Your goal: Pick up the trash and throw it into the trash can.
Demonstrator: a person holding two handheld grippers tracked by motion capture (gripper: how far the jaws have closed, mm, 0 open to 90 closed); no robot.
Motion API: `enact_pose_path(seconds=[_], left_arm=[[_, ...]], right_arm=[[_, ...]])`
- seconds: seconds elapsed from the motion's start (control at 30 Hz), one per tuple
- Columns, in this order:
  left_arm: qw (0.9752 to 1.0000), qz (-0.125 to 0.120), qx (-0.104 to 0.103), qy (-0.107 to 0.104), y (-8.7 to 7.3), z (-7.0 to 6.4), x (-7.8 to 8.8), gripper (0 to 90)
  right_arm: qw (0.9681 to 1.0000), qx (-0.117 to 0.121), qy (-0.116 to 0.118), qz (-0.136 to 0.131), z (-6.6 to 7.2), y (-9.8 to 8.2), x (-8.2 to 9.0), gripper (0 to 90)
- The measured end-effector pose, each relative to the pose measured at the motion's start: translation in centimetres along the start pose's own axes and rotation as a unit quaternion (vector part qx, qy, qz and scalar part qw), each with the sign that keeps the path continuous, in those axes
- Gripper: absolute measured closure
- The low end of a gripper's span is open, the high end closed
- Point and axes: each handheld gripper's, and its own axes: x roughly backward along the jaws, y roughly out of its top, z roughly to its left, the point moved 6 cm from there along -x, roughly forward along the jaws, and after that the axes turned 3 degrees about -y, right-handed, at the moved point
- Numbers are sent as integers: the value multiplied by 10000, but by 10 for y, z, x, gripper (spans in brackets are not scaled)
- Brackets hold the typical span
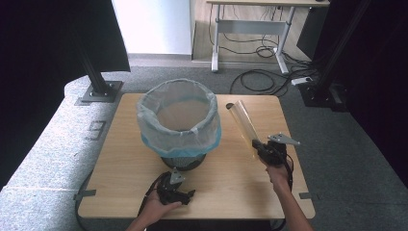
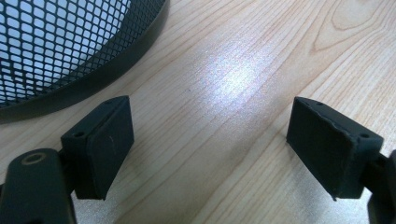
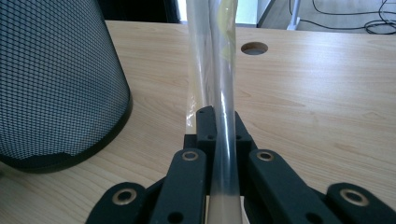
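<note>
— What is found standing in the way on the table (image 1: 120, 159)?

— The middle is taken up by a black mesh wastebasket (image 1: 180, 161) lined with a pale bag (image 1: 178, 115). Its base is seen just beside the left gripper (image 1: 185, 195), whose jaws are spread wide over bare wood.

— And on the right side?

— A clear plastic sleeve (image 1: 242, 126) is clamped by the right gripper (image 1: 256, 144) and is tilted up and away, close to the basket's right flank; only a narrow gap is left between them. Open wood is left along the near edge, the left side and the far right corner, where a round cable hole (image 3: 254, 48) is set.
</note>
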Motion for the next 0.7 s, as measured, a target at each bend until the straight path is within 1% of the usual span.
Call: enact_pose_path(seconds=[0.4, 0.7], left_arm=[[10000, -14, 11, -6, 0, 0, 0, 147], [10000, -13, 10, -6, 0, 0, 0, 147]], right_arm=[[9998, 8, 82, -161, 7, 9, 5, 878], [9997, 44, 123, -204, 13, 11, 6, 877]])
